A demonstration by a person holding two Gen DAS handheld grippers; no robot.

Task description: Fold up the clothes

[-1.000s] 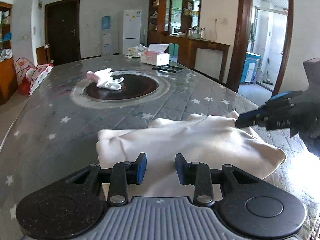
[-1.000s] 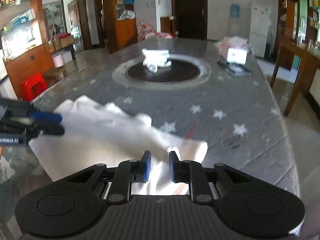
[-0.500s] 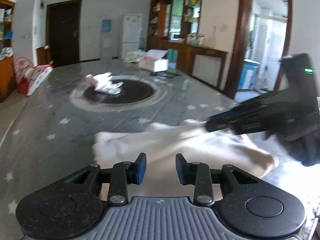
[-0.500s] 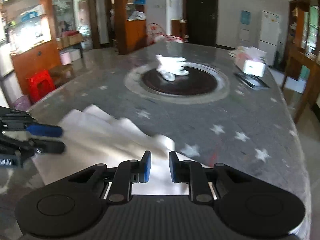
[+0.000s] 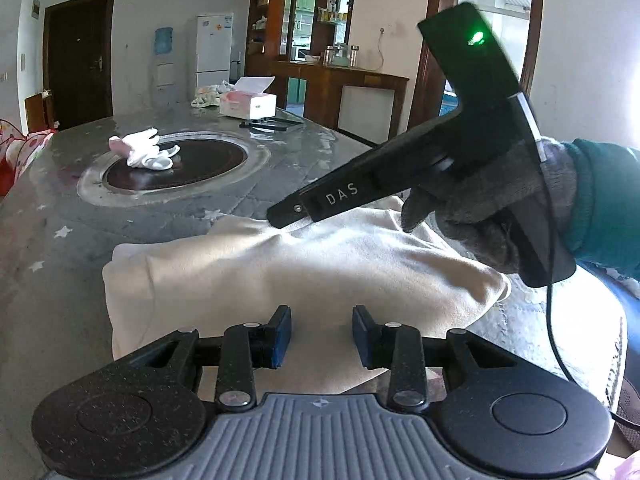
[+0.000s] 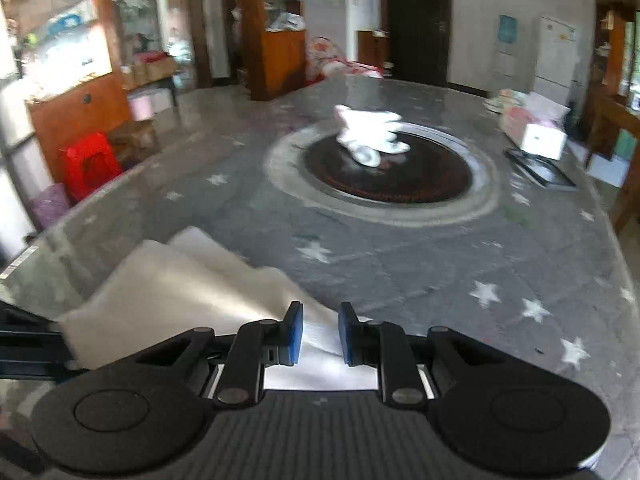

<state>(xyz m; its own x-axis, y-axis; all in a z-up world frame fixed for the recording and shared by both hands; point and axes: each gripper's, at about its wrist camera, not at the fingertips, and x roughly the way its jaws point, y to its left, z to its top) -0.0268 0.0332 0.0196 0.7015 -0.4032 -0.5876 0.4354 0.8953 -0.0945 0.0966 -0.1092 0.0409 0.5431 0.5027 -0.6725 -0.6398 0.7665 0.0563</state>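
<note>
My left claw (image 5: pixel 319 336) points forward and down, its blue-padded jaws easing apart with nothing pressed between them. My right claw (image 6: pixel 319 334) slants down too, its jaws set narrow, and whether they pinch anything I cannot tell. My gloved right hand (image 5: pixel 496 208) grips its black handle, teal sleeve (image 5: pixel 604 204) behind the wrist.

White walls, a dark door (image 5: pixel 78 56) and white fridge (image 5: pixel 214 50) at the back, wooden shelves (image 6: pixel 280 28) left, daylight through the doorway (image 5: pixel 496 20).
</note>
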